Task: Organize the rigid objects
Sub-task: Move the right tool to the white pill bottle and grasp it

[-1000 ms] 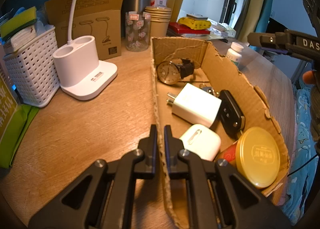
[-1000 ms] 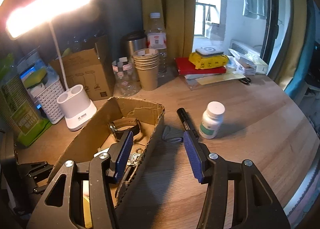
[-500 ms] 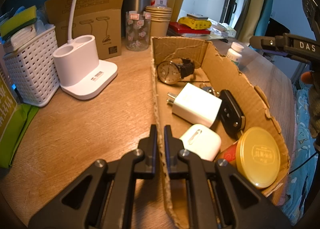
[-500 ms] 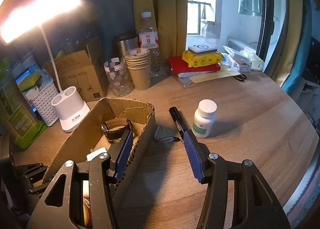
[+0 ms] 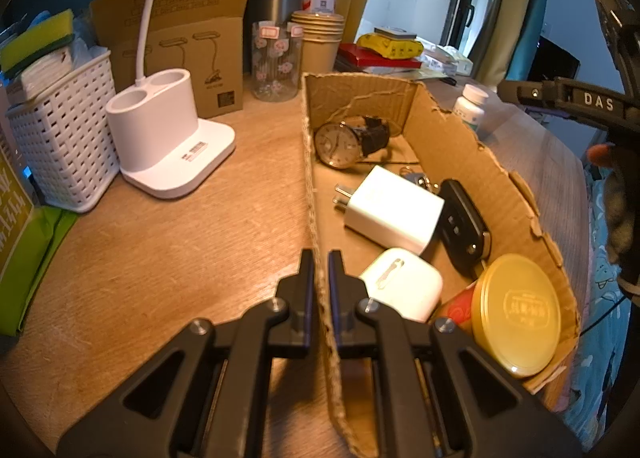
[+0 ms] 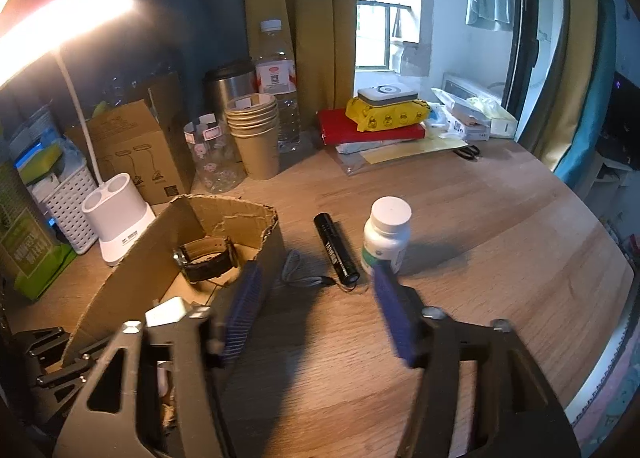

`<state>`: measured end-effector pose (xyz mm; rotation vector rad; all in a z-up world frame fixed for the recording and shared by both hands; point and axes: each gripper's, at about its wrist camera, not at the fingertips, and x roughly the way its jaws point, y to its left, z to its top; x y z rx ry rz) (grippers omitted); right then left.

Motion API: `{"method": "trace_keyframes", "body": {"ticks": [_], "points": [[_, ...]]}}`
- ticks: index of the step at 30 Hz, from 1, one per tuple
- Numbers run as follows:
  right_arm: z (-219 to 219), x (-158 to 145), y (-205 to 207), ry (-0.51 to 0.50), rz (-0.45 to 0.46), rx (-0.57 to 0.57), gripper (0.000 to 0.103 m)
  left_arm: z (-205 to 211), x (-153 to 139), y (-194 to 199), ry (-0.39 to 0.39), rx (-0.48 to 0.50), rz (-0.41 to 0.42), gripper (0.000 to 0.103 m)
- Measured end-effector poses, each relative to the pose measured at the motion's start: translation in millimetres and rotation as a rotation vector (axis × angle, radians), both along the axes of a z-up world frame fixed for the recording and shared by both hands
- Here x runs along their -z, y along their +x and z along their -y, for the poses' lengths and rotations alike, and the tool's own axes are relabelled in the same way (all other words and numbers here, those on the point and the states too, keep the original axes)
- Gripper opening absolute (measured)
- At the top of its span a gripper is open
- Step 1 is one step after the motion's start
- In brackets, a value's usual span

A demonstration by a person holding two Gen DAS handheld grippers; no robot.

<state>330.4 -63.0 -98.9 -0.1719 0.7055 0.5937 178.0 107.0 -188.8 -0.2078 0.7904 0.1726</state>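
My left gripper (image 5: 321, 270) is shut on the left wall of the torn cardboard box (image 5: 460, 130). Inside the box lie a wristwatch (image 5: 340, 142), a white charger (image 5: 392, 210), a black car key (image 5: 464, 226), a white earbud case (image 5: 404, 286) and a yellow-lidded tin (image 5: 516, 310). My right gripper (image 6: 316, 290) hovers over the table to the right of the box (image 6: 132, 278), its jaws opening with nothing between the pads. A black flashlight (image 6: 335, 250) with a grey strap lies just beyond its fingertips. A white pill bottle (image 6: 386, 234) stands upright by the right fingertip.
A white lamp base (image 5: 168, 142), a white basket (image 5: 60, 146) and a brown carton (image 5: 192, 46) stand left of the box. Stacked paper cups (image 6: 256, 138), a glass jar (image 6: 212, 162), a water bottle (image 6: 280, 98), books and scissors (image 6: 466, 152) line the back. The table edge curves at the right.
My right gripper's jaws have spread wider, and it has drifted closer to the flashlight and pill bottle. The left gripper has stayed clamped on the box wall.
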Motion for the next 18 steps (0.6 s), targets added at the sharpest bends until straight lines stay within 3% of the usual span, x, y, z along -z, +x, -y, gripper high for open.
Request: {"method": "trace_keyframes", "body": {"ticks": [18], "points": [[9.5, 38.2, 69.7, -0.033, -0.038, 0.08, 0.071, -0.6, -0.3, -1.0, 0.001, 0.0, 0.001, 0.007]]}}
